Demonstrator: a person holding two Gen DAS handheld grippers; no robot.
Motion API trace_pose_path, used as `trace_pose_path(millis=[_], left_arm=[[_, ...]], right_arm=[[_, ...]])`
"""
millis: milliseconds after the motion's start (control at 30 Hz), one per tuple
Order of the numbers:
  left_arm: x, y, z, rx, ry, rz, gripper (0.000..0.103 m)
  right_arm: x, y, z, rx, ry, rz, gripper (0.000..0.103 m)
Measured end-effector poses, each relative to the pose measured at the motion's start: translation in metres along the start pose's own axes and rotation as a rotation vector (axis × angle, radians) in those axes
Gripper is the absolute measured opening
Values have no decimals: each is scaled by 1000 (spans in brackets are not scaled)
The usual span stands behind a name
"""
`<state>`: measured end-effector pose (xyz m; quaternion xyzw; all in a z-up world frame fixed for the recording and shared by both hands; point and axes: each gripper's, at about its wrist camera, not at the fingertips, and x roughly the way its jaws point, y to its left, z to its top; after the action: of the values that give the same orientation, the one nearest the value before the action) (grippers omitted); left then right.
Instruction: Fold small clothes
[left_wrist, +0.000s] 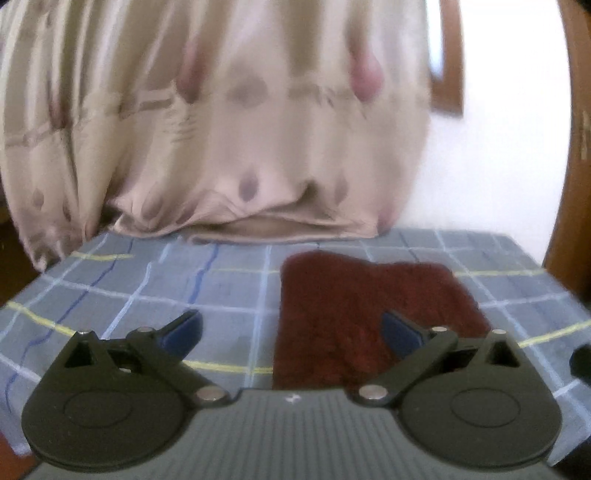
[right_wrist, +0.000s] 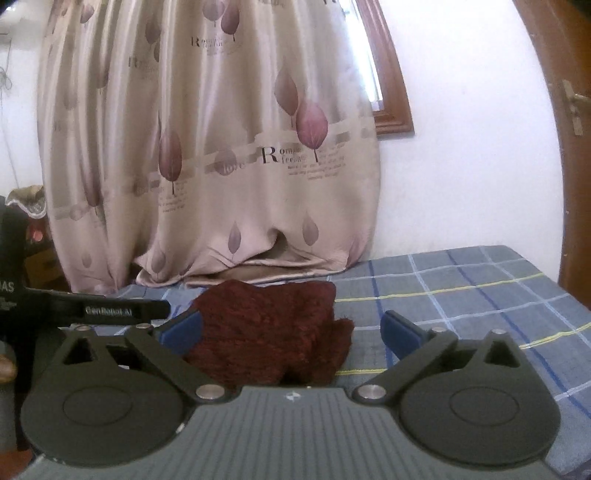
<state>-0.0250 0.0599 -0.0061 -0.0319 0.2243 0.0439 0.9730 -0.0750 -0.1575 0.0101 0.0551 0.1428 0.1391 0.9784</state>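
A dark red fuzzy garment lies folded on the blue checked bedsheet. In the left wrist view it lies ahead and to the right, under the right blue fingertip. My left gripper stands wide open above it with nothing between the pads. In the right wrist view the same red garment lies just ahead, left of centre, by the left blue fingertip. My right gripper is wide open and holds nothing. The other gripper's black body shows at the left edge.
A beige curtain with purple leaf prints hangs behind the bed, its hem resting on the sheet. A wooden window frame and a wooden door edge stand to the right. Dark clutter sits at the far left.
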Motion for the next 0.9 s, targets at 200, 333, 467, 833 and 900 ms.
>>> trace_pose_path(millis=[200,333,467,833,900], left_arm=[[-8,20,4,-102,7,-63,103],[-17,18,5,-64,-35,-30,103],[-23,15,7,-29,-67,-18,103],[-34,10,9,23,-124,-16,103],[-33,7,8,28,-112,-17,103]], right_arm=[[-10,8,3,11,-9,13,103],[-14,18,3,-21,-11,28,103],[-18,25,4,-34,-14,35,103],[-20,29,6,-35,-21,45,103],[-19,29,6,-31,-17,45,103]])
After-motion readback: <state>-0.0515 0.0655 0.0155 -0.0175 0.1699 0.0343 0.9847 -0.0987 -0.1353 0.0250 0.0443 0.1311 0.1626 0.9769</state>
